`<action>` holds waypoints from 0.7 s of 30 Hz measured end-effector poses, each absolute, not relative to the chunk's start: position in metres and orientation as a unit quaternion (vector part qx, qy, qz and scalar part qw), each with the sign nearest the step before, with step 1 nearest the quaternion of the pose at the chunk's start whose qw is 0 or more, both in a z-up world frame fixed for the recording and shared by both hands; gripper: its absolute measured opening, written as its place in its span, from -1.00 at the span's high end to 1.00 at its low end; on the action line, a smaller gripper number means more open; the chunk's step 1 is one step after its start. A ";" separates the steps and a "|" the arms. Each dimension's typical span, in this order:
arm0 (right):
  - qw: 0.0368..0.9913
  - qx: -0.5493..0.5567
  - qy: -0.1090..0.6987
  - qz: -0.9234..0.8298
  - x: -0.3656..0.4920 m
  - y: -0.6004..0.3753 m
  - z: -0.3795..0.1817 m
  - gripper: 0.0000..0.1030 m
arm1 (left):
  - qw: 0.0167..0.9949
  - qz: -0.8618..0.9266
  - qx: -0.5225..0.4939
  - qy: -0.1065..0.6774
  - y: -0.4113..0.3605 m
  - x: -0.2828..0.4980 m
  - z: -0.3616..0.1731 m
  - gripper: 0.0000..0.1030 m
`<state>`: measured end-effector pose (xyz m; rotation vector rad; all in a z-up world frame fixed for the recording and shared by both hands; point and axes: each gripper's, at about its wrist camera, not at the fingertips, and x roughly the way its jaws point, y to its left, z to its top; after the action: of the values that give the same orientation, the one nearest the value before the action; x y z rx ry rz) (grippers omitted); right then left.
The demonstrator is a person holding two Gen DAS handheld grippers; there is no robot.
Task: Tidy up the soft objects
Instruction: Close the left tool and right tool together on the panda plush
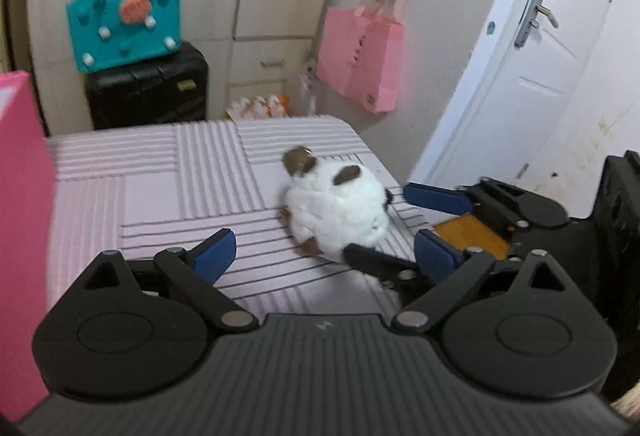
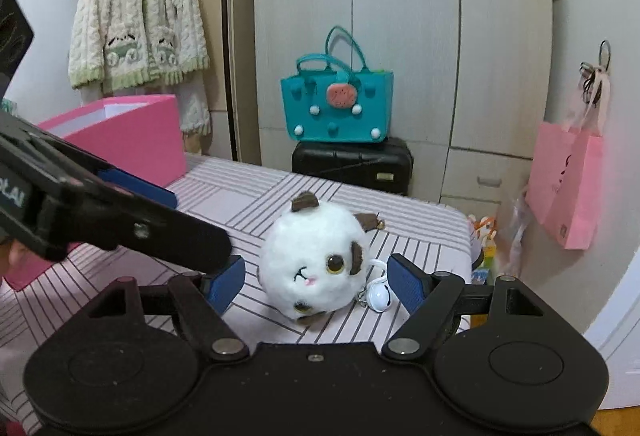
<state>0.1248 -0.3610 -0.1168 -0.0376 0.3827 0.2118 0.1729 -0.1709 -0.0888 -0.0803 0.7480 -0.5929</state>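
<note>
Both grippers flank the round white plush toy (image 2: 316, 268) with brown ears.
Left gripper (image 1: 324, 256) and right gripper (image 2: 318, 282) gape empty beside it, seemingly poised to grab.

cut-off letters "OLAI" on left tool (image 2: 132, 220)
</note>
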 end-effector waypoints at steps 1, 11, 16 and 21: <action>0.974 -0.017 0.196 0.110 0.128 -0.361 -0.118 -0.59 | 0.876 -0.301 -0.051 0.372 -0.173 0.179 -0.091 -0.83; 0.973 -0.003 0.206 0.106 0.147 -0.362 -0.125 -0.58 | 0.885 -0.284 -0.057 0.363 -0.190 0.198 -0.109 -0.59; 0.967 -0.002 0.228 0.115 0.156 -0.359 -0.130 -0.48 | 0.887 -0.277 -0.053 0.367 -0.195 0.207 -0.114 -0.43; 0.965 -0.016 0.243 0.103 0.157 -0.354 -0.127 -0.33 | 0.878 -0.299 -0.053 0.371 -0.198 0.207 -0.117 -0.11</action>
<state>0.1566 -0.3544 -0.1273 -0.0322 0.4909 0.2080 0.2068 -0.1983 -0.1172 -0.1098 0.7728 -0.6240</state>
